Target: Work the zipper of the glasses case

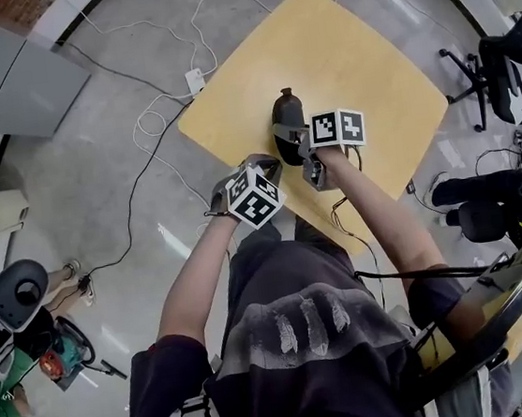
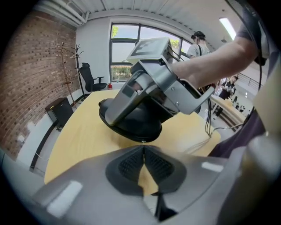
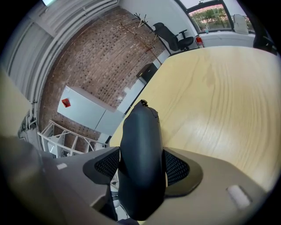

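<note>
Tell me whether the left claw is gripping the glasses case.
No: in the left gripper view the left claw has its jaws shut together on nothing, with the glasses case ahead of them.

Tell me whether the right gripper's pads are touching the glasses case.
Touching. The right gripper view shows the glasses case wedged between the right gripper, with both pads flush against its sides and no gap visible.

One glasses case [image 1: 285,115], two tools [image 2: 144,163] [image 3: 141,171], one table [image 1: 365,58]
</note>
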`<action>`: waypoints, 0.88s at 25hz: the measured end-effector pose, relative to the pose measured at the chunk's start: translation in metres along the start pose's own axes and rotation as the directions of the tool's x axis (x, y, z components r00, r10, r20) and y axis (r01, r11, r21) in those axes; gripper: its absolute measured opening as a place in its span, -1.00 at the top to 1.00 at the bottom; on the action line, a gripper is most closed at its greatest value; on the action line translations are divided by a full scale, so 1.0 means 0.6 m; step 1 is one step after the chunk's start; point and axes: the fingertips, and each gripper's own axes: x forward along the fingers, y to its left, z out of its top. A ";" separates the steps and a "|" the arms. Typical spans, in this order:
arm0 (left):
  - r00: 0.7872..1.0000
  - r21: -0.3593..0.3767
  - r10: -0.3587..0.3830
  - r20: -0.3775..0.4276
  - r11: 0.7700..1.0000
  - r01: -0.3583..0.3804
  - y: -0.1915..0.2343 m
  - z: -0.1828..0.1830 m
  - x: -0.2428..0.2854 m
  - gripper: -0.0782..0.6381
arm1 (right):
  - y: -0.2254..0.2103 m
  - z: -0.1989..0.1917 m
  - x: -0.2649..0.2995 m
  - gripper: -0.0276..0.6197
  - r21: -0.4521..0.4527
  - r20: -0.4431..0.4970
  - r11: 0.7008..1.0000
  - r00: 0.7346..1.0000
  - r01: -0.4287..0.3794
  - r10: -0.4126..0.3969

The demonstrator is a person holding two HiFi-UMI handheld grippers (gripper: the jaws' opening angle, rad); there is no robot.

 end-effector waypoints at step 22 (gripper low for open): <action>0.999 -0.123 0.046 0.000 0.991 -0.046 0.077 -0.033 0.010 0.49 | -0.048 0.061 -0.032 -0.15 -0.143 0.076 0.977 0.986 0.160 -0.151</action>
